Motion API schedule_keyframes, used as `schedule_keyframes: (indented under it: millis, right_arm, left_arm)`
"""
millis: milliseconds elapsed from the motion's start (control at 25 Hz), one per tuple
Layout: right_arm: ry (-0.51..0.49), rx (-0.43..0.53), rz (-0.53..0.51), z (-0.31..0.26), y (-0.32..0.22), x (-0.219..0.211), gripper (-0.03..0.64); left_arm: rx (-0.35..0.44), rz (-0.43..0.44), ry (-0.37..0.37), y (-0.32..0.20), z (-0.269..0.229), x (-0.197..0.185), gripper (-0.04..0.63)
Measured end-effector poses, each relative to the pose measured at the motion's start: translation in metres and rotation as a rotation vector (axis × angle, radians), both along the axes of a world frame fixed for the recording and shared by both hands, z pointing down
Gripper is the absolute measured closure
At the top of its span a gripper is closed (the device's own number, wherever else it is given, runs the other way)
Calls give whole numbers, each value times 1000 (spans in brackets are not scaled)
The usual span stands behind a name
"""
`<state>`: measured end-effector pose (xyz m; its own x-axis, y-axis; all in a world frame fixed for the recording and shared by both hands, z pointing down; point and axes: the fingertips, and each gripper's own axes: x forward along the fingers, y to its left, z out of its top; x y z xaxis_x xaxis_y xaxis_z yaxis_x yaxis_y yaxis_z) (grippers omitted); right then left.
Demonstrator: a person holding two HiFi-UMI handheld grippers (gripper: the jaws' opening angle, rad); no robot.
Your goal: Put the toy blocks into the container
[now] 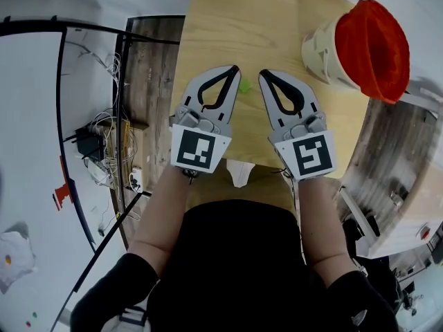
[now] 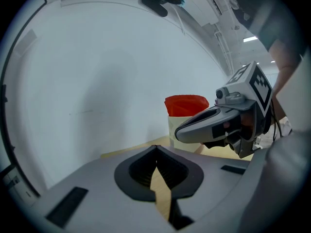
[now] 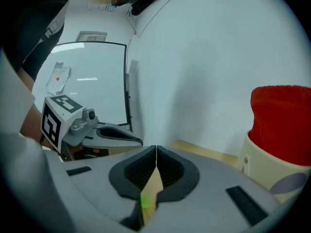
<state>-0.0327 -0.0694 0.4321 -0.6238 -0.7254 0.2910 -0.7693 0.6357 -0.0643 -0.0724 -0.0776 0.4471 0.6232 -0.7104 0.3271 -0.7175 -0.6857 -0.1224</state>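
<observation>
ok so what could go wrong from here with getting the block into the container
1. The left hand-held gripper and the right hand-held gripper are both shut and empty. Lowered like that, either could knock the small green block away instead of gripping it.
2. The container seems to stand at the right edge of the table, so a bump might tip it off.
</observation>
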Motion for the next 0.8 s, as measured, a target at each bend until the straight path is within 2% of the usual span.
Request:
schedule_keyframes:
  millis: [240,360,400,480,520,800]
  right_arm:
    - [20,-28,-6,26,3,-6,586]
    - [31,-71,-22,42,6,-11,581]
    - [34,-89,-22,50,7,-12,563]
    - [44,-128,-19,67,9,-15,478]
    - [56,-149,-23,77,11,-17,464]
    - [144,-223,-73,122,25,-30,443]
  left_arm:
    - [-31,-13,5,-1,19,-6,584]
    - [-35,-5,-18,-1,28,-8,584]
    - [-37,-1,-32,0,32,-8,584]
    - [-44,5,-48,3,40,-9,584]
    - [-51,6,-52,4,44,-10,584]
    - [-128,0,-109,19,76,-23,584]
